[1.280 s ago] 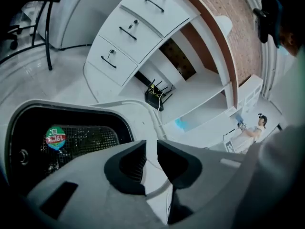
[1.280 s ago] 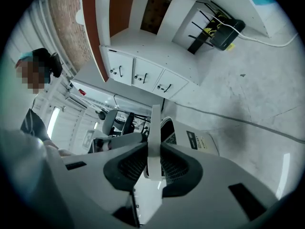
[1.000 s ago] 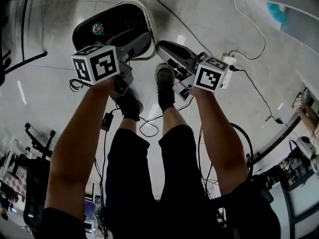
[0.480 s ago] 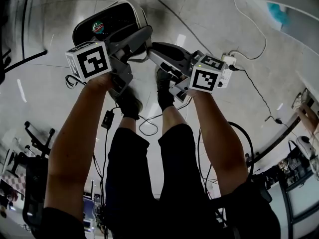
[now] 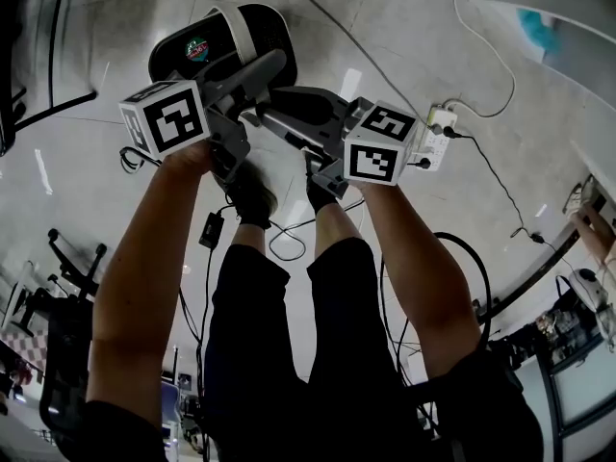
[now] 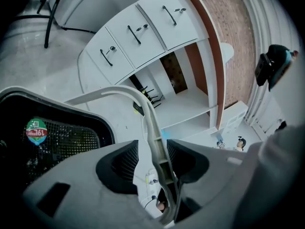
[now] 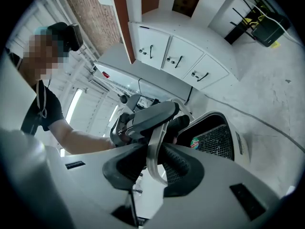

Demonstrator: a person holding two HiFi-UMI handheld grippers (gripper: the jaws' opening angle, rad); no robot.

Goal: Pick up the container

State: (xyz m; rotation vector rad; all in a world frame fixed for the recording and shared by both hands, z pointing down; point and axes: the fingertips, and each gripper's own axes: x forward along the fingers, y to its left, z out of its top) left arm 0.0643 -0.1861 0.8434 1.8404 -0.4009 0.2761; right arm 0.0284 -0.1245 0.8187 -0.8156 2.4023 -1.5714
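container handle clamped in right gripper jaws

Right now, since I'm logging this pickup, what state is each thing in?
container: whether it is off the floor, cannot tell
handle: swung up, passing between both grippers' jaws
left gripper: open, jaws have just been opening, handle between them unclamped
right gripper: shut on the handle
cabinet drawers: shut
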